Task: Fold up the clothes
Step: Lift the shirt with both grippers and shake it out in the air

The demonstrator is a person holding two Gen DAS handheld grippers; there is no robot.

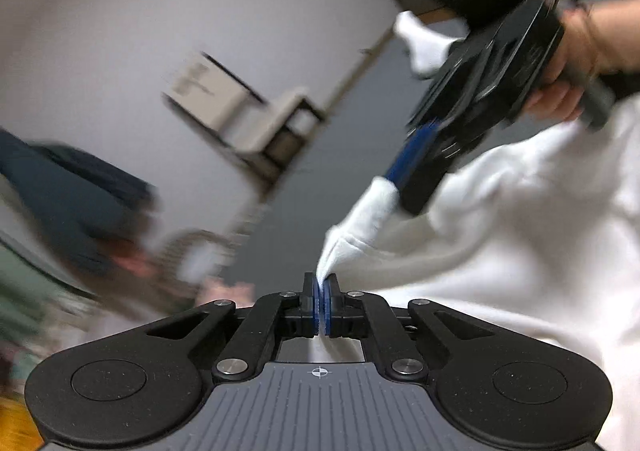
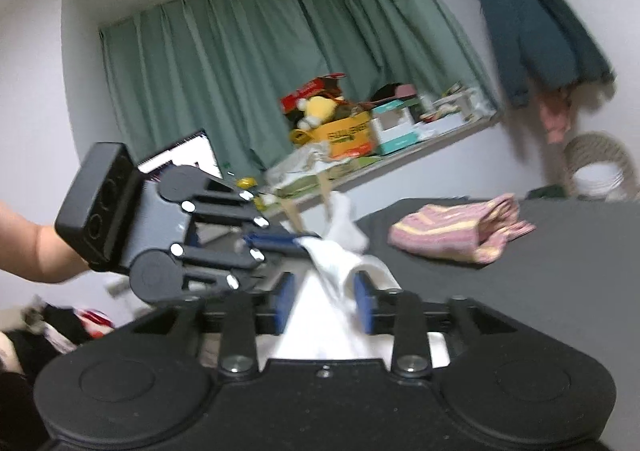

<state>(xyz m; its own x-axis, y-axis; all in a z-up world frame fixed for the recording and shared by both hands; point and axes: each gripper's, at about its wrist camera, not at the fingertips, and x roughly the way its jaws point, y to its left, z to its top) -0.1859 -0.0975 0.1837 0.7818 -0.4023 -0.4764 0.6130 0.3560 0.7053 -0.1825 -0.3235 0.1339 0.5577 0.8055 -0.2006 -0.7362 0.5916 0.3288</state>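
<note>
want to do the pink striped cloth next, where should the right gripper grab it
Probably best to pinch the pink striped cloth at its right end, where loose layers splay open and lift off the dark surface. Come in low from the near right with the right gripper, now open. The left end lies flat and offers no edge.

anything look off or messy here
One thing: the striped pink cloth lies crumpled, not folded, on the dark table. The left gripper is shut on the white garment; the right gripper is open around it.
</note>
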